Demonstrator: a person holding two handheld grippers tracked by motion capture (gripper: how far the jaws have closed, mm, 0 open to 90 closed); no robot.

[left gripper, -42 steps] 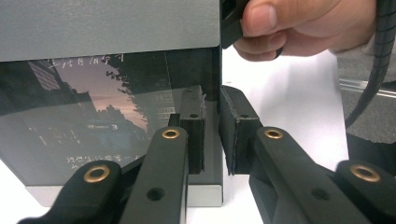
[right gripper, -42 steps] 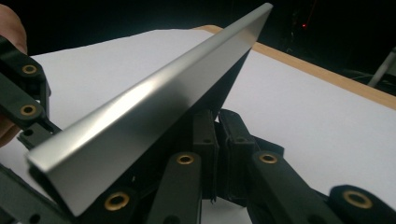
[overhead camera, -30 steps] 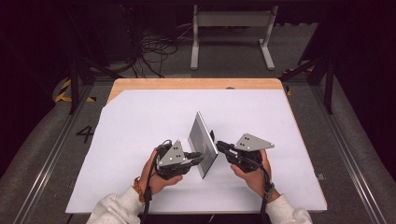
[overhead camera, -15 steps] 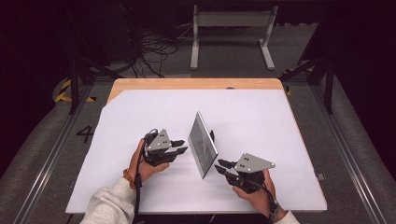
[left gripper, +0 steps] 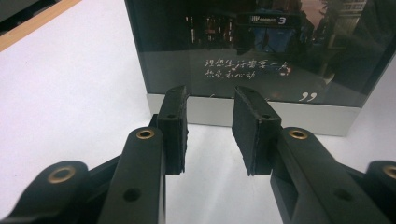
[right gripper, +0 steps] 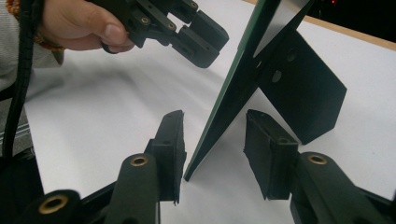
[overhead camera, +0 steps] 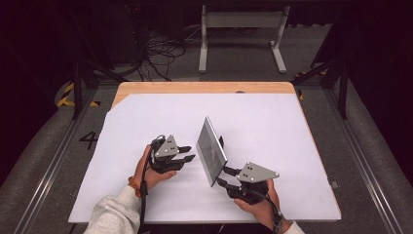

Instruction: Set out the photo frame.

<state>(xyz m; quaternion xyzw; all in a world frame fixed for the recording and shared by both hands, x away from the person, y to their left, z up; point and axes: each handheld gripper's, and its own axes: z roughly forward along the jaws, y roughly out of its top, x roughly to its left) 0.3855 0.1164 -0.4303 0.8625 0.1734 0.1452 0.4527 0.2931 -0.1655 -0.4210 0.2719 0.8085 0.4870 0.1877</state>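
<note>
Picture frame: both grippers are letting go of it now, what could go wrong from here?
The picture frame stands tilted on its black back stand, so a nudge could tip it. Its near corner lies between the right gripper fingers, whose jaws have just been opening; pulling back crooked may drag it. The left gripper is open, close to the glass.

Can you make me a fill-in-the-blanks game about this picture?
1. The picture frame stands on a ____ table.
2. At its back, a ____ prop keeps it standing.
3. The right gripper has the frame's edge ____ its open jaws.
4. The left gripper faces the frame's ____ side.

Missing words: white; black; between; front
</note>
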